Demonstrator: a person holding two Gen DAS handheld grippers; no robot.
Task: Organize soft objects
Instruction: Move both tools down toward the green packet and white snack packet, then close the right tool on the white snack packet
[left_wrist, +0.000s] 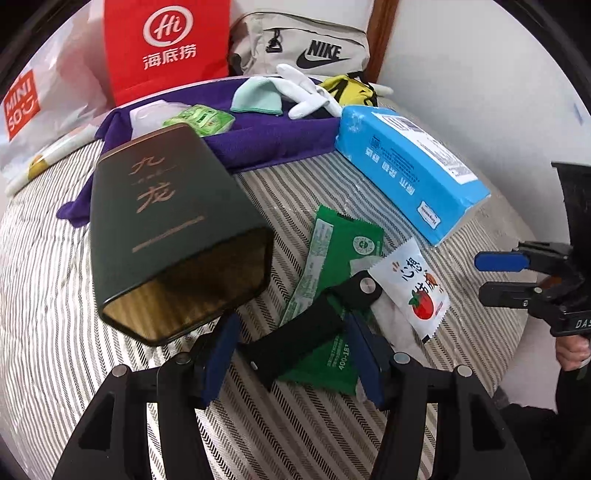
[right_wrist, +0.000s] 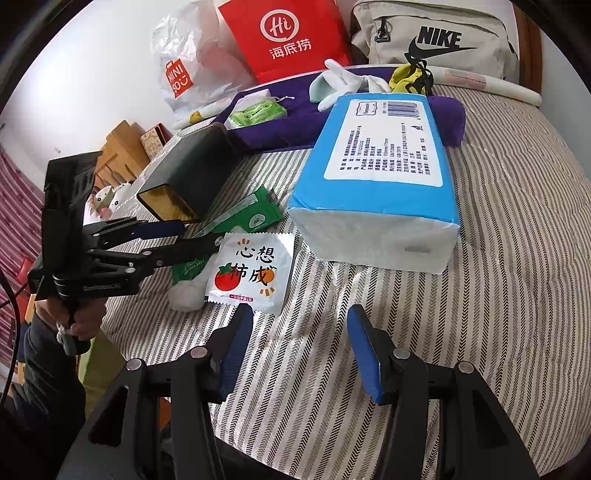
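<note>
My left gripper (left_wrist: 291, 332) is low over the striped bed cover (left_wrist: 258, 424), and its blue pads (left_wrist: 221, 354) press on both sides of a black strap-like piece with a metal stud (left_wrist: 310, 325). The black piece lies across a green packet (left_wrist: 332, 251). Beside it lies a white sachet with a tomato print (left_wrist: 417, 291) (right_wrist: 255, 273), on top of a white soft wad (right_wrist: 188, 295). My right gripper (right_wrist: 299, 343) hovers open over bare bedding in front of the sachet and a blue tissue pack (right_wrist: 380, 173), with nothing between its fingers.
A dark green box (left_wrist: 166, 229) lies on its side to the left. Farther back a purple towel (left_wrist: 266, 136) carries a white glove (left_wrist: 306, 92), a mint cloth (left_wrist: 258, 96), a yellow item (left_wrist: 347, 86) and green wipes (left_wrist: 201, 118). A red bag (left_wrist: 166, 44) and a beige backpack (left_wrist: 306, 44) stand behind it.
</note>
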